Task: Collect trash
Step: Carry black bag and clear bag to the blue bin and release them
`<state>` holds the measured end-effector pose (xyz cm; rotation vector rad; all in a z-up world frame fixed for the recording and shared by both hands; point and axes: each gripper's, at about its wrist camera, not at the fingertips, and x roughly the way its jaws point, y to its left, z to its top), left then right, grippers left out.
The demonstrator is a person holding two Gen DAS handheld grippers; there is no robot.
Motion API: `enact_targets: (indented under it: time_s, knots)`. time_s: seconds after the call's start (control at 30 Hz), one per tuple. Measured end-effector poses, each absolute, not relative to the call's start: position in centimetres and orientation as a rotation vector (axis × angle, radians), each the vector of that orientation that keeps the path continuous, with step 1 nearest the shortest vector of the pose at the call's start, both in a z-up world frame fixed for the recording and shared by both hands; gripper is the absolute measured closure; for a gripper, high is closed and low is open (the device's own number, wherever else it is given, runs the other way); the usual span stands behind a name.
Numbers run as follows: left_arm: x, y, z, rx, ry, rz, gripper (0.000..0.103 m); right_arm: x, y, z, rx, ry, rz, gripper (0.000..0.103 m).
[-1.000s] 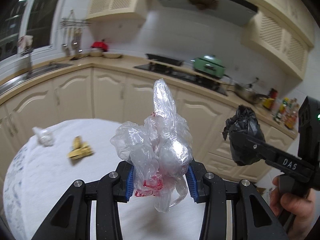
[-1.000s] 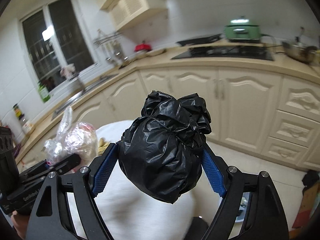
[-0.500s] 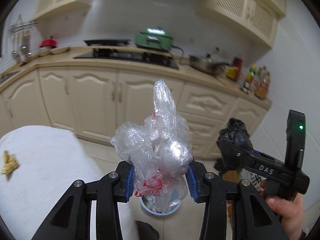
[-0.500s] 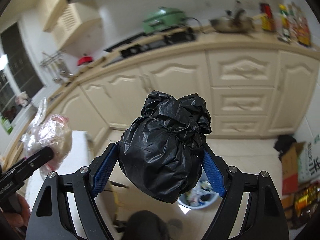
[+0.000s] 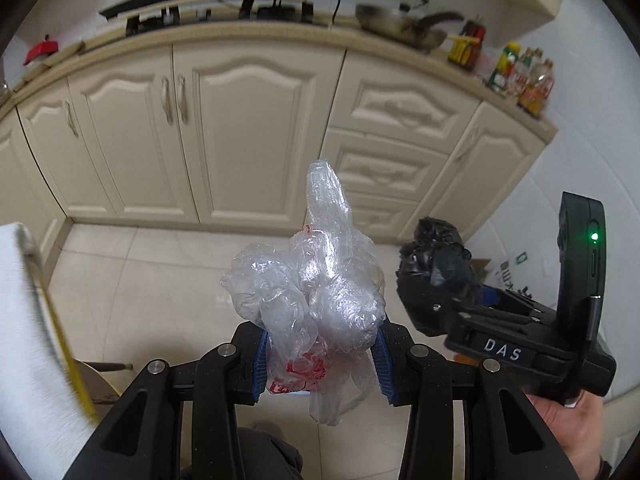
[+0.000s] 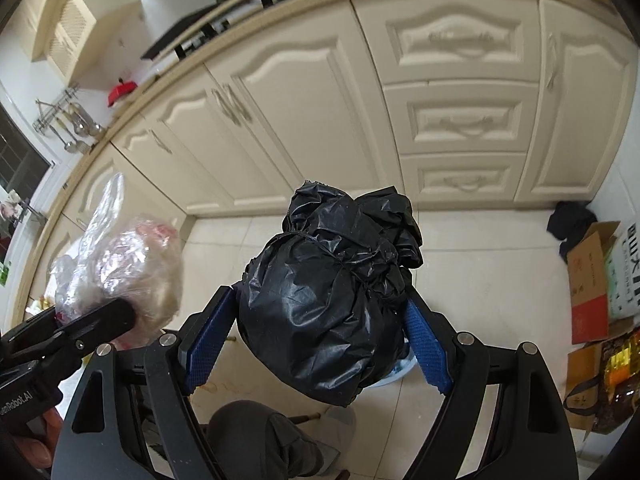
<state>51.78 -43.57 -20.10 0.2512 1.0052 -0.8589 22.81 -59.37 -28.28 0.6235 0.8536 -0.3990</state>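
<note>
Both tools swung from table toward floor: left tool [image 5: 318, 354] clenches clear bag [image 5: 316, 288], right tool [image 6: 316, 344] black bag [image 6: 332, 300].

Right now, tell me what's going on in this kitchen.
A person is collecting trash with a gripper in each hand. The left gripper is shut on a clear bag; the right gripper is shut on a tied black bag. Both are held above the tiled floor in front of the cabinets, neither dropped yet.

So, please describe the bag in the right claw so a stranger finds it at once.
Start at the cream cabinets above the tiled floor. In front, the right claw grips a tied black bag between blue pads. The neighbouring bag is clear plastic.
</note>
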Motion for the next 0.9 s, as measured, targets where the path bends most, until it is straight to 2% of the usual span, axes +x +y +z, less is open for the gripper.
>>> enact_targets:
  time_s: [0.2,0.23,0.27,0.3,0.37,0.47,0.7,0.9]
  knots:
    - [58.1,-49.6,-24.2,0.267,1.114,-0.831,0.062,24.7,-60.9,-32.3,0.667,0.91,-0.373,0.019]
    - [58.8,-50.5,-24.7,0.266,1.125,-0.83,0.057,25.1,-61.2,-32.9,0.67,0.92,-0.364,0.018]
    - [59.6,-51.1,-25.4,0.275,1.147,-0.826,0.047,25.3,-61.3,-33.4,0.667,0.93,-0.362,0.018]
    - [60.5,-52.2,-25.8,0.283,1.154,-0.818,0.041,25.7,-61.6,-34.4,0.664,0.957,-0.366,0.014]
    - [61.7,-53.0,-26.1,0.288,1.141,-0.786,0.019,25.8,-62.0,-35.3,0.676,0.96,-0.369,0.0]
    - [62.4,-53.1,-25.4,0.294,1.095,-0.739,0.002,25.2,-62.5,-35.8,0.699,0.965,-0.408,0.0]
    - [62.2,-50.8,-22.2,0.272,1.012,-0.688,0.001,23.9,-62.1,-34.2,0.728,0.931,-0.476,0.0]
    - [58.1,-45.5,-18.6,0.22,0.934,-0.688,0.001,24.3,-60.0,-31.0,0.693,0.9,-0.461,0.0]
